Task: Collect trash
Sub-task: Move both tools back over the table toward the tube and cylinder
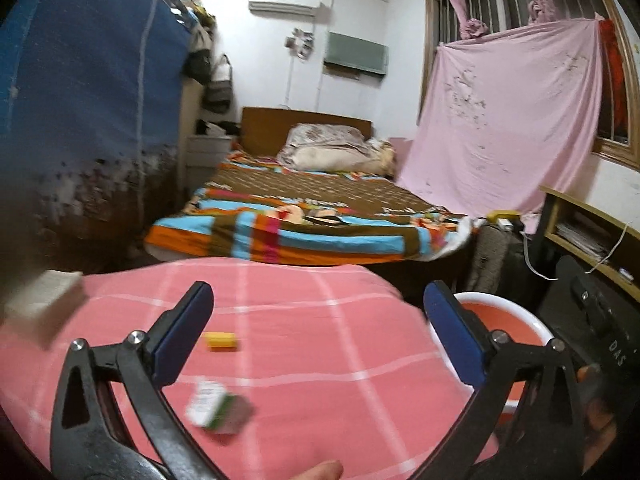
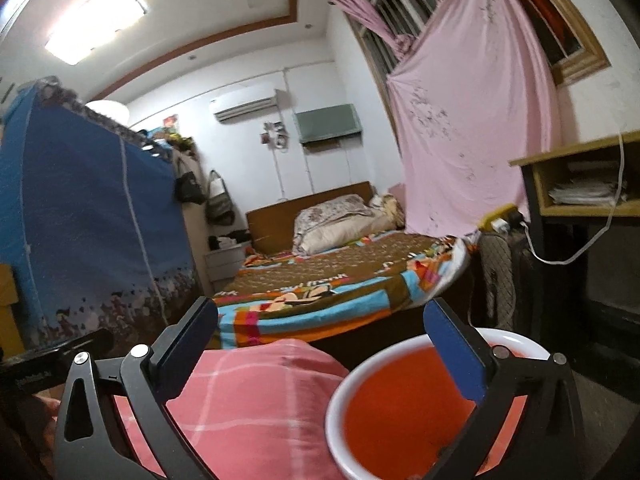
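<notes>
My left gripper (image 1: pixel 318 330) is open and empty above a pink checked cloth surface (image 1: pixel 320 344). On the cloth lie a small yellow piece (image 1: pixel 221 340), a crumpled green and white wrapper (image 1: pixel 218 409) between my fingers, and a blurred white box (image 1: pixel 42 300) at the far left. A red basin with a white rim (image 1: pixel 508 320) stands off the cloth's right edge. My right gripper (image 2: pixel 320 340) is open and empty, with its right finger over the red basin (image 2: pixel 400 412) and its left finger over the pink cloth (image 2: pixel 248 400).
A bed with a striped blanket (image 1: pixel 304 216) stands beyond the cloth. A blue fabric wardrobe (image 1: pixel 80 100) is on the left. A wooden shelf desk (image 1: pixel 588 224) and a pink sheet hung over the window (image 1: pixel 508 120) are on the right.
</notes>
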Demonstrator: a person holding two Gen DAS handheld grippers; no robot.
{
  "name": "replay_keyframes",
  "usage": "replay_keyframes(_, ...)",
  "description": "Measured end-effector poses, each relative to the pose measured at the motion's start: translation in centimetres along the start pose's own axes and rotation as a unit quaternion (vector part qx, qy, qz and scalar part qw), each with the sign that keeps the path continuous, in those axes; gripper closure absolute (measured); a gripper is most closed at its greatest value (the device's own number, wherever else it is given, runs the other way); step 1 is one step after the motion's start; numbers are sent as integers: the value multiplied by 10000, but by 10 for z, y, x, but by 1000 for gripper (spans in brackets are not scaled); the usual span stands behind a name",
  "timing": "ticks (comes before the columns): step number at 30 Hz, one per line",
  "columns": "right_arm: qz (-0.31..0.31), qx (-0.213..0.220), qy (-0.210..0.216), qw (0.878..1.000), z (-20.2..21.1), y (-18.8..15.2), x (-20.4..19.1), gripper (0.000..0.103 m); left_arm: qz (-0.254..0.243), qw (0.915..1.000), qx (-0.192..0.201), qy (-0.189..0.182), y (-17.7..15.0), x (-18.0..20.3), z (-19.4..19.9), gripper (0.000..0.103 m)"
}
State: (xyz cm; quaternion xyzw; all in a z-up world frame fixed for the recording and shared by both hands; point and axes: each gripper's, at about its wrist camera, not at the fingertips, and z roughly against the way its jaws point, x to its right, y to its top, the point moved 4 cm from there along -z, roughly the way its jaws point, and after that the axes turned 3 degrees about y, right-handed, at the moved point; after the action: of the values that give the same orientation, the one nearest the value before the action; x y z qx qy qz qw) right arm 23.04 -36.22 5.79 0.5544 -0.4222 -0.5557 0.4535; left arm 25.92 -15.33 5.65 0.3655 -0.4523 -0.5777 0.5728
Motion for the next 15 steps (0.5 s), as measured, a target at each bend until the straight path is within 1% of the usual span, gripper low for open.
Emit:
replay_keyframes(4, 170, 75, 315, 9993, -1, 2, -26, 0, 112, 9992, 242, 290, -1, -28, 18, 13)
replay_keyframes(10, 500, 525, 826, 9939, 13, 4, -71, 0, 188, 9955, 665, 646, -4, -65, 47, 13)
replay_keyframes(13, 575, 655, 1078, 9903, 17, 2, -87, 0, 159, 9937, 771, 795, -7, -80, 56, 13)
replay_keyframes(15, 649, 622, 1245, 9881, 16, -1, -96, 0, 144, 9929, 812, 862, -11, -89, 59, 13)
